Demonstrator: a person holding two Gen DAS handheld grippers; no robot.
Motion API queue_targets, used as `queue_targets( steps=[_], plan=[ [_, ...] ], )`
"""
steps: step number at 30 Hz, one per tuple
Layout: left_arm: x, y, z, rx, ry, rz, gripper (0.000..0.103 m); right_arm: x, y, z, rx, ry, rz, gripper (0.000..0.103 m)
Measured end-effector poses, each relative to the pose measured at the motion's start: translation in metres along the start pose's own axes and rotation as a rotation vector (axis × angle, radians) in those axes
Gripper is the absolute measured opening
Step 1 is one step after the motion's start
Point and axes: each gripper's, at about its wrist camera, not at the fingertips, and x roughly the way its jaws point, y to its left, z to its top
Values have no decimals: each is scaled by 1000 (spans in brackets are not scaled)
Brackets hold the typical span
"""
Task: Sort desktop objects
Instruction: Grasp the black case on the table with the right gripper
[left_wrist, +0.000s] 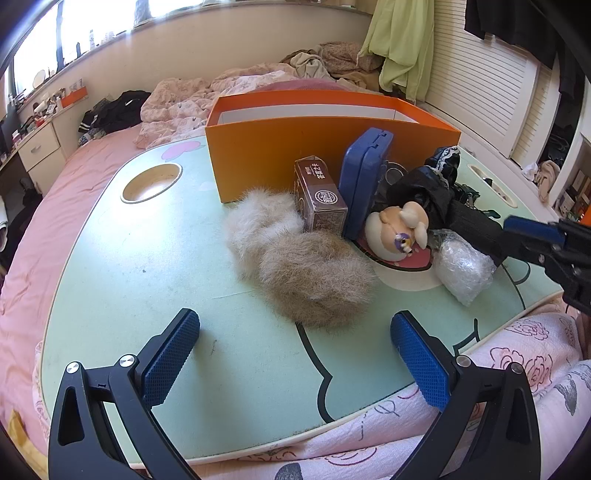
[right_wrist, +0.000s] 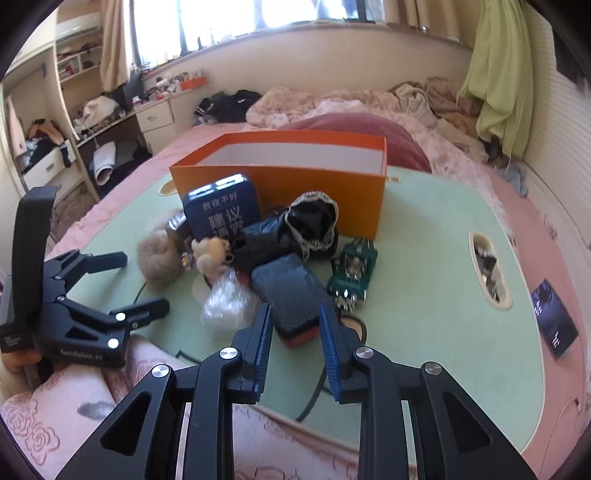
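- The sorting looks barely started to me: the orange box (right_wrist: 325, 192) stands open at the back of the green lap table (left_wrist: 129, 258), nothing shows above its rim (the bottom is hidden), and the clutter is all heaped in front of it.
- The right gripper (right_wrist: 293, 325) has its pads brought in around the near end of a dark grey pouch with a red edge (right_wrist: 291, 295), which lies straight ahead between the fingers. A sliver of gap shows on each side, so I would call it closing, not yet clamped.
- The left gripper (left_wrist: 295, 354) hangs spread wide with nothing in it; a fluffy beige fur ball (left_wrist: 299, 258) lies just ahead of its tips.
- Next move, as I judge it: finish the squeeze on the pouch, lift it clear of the green toy car (right_wrist: 352, 273) just right of the fingers and the crinkled plastic bag (right_wrist: 227, 299) just left, then carry it forward over the box rim.
- Writing: the blue case (right_wrist: 221, 214), standing on edge ahead and left of the right gripper, carries large white Chinese characters, "建议" being the plainest. The small brown carton (left_wrist: 321, 195) ahead of the left gripper has Chinese print and a round seal, too small to read. The left tool's body reads "GenRobot.AI".
- A small plush toy (left_wrist: 399, 229) sits between the case and the bag.
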Motion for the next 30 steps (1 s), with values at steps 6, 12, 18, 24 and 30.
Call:
queue_targets(
  steps=[6,12,18,24,30],
  plan=[
    [0,0,0,0,0,0,103,7,2,17,-43,-8,29,56],
    [0,0,0,-2,-2,1,103,39,13,23,-125,113,17,39],
    [-13,18,-4,-120,-43,10,103,51,9,10,-88,140,28,38],
    [-37,22,-2,-141,-164,-71,97,31,1,-5,-10,36,65,38],
    [-21,-12,18,16,-112,-47,78,9,-13,-5,68,-80,97,38]
  ],
)
